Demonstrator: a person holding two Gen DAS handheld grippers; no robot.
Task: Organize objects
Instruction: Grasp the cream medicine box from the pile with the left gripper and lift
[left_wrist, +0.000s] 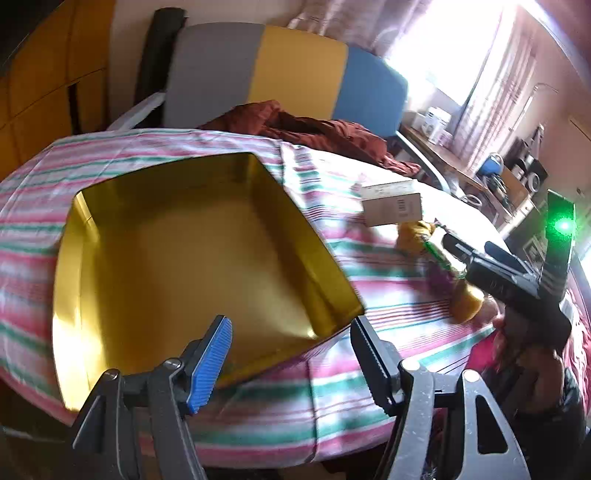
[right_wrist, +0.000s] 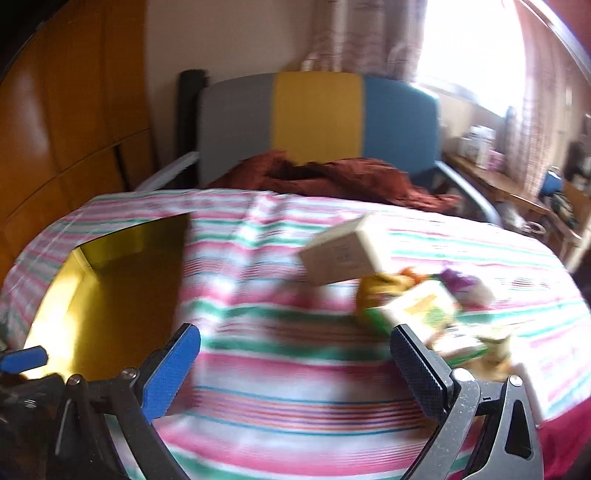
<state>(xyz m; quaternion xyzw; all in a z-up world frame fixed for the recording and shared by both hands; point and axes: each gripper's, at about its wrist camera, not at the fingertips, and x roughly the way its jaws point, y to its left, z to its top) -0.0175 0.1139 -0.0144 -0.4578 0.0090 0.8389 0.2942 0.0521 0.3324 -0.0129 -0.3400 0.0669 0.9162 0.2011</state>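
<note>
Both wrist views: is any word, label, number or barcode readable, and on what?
No text can be read.
Beige carton: barcode and small print, too small to read.
Green and yellow packet: printing lost to motion blur.
White containers on the desk: labels too small.

Striped sheet (left_wrist: 258, 413); rust blanket (left_wrist: 314, 129) beside tricolour headboard (right_wrist: 314, 118); cluttered desk (left_wrist: 461, 166).
</note>
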